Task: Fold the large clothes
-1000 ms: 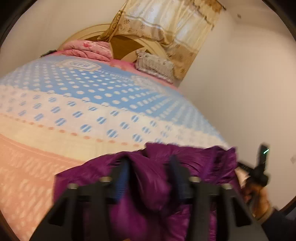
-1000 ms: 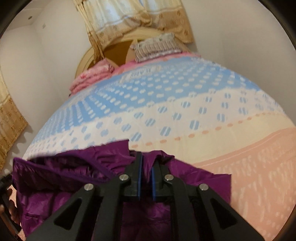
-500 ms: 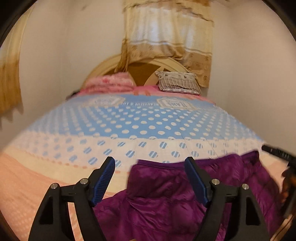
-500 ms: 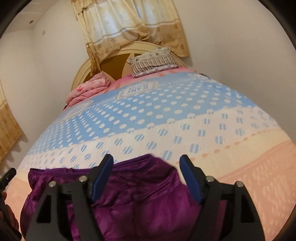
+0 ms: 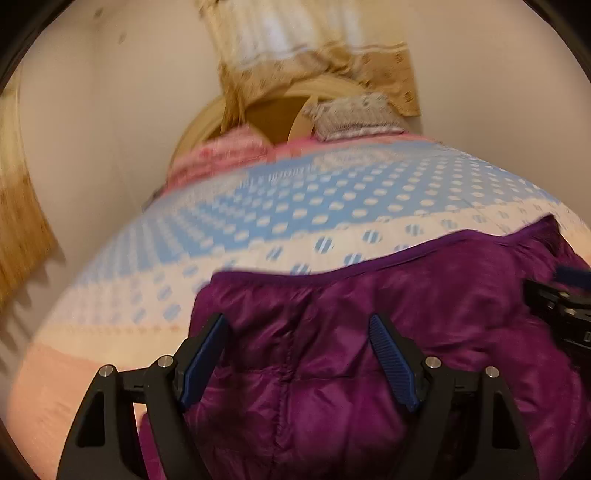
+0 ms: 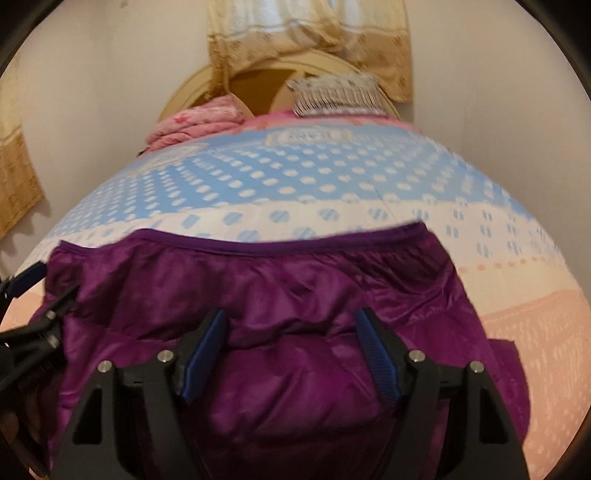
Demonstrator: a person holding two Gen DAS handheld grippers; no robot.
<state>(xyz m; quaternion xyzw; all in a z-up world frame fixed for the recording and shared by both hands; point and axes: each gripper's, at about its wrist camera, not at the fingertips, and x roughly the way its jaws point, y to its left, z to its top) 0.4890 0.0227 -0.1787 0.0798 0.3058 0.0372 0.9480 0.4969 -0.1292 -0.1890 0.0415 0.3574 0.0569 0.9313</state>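
Hovering over the purple puffer jacket (image 5: 369,369), I hold both grippers with jaws spread and nothing pinched. My left gripper (image 5: 297,356) has its blue pads (image 5: 393,363) standing wide apart above the quilted fabric, clear of it as far as I can tell. My right gripper (image 6: 291,354) is likewise released, its pads (image 6: 201,356) well apart over a puffy fold.

The jacket lies directly beneath and just ahead of both sets of jaws, folded into a broad bundle on the bed cover (image 6: 295,184). Its long axis runs across my view, left to right, at right angles to the way my fingers point. Its trimmed edge (image 6: 295,245) forms the far border, facing the head of the bed. A darker flap of it sticks out to the right of my right jaws.

Beyond that edge the cover shows a cream band with blue dots, then blue with white dots. Farther off, a folded pink blanket (image 6: 195,123) and a striped pillow (image 6: 336,94) sit against the rounded headboard (image 6: 258,79), with patterned curtains (image 6: 310,33) hanging behind.
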